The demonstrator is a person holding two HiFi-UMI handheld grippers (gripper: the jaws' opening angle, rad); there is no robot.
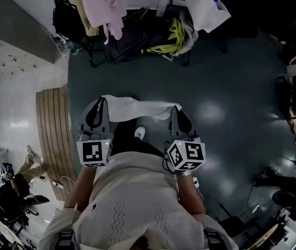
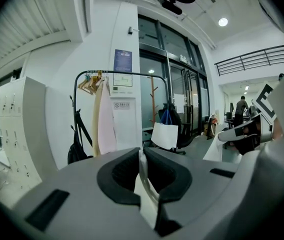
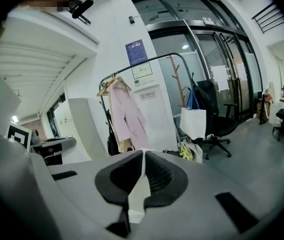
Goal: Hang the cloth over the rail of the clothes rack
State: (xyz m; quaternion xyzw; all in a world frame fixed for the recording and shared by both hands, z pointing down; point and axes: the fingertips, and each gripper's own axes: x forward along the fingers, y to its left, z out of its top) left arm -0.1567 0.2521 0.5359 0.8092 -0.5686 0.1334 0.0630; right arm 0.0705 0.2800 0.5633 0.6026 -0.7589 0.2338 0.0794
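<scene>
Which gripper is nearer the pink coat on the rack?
Left. The left gripper has the pink coat almost straight ahead; the right gripper stands farther to the side. Both grip the cloth, well short of it.

The person wears a cream knitted top point(image 1: 137, 202) with zigzag stitching down the front, dark trousers point(image 1: 130, 139) and a white shoe point(image 1: 140, 133). The left hand-held gripper point(image 1: 103, 100) and the right hand-held gripper point(image 1: 179, 108) are smooth grey shells, lined in black where the jaws meet, the lining ridged. Each carries a marker cube, left point(image 1: 94, 152) and right point(image 1: 187, 155), faced with black-and-white squares, with a small green light on its top edge. A thin black cable point(image 1: 167, 165) loops beside the right cube.
</scene>
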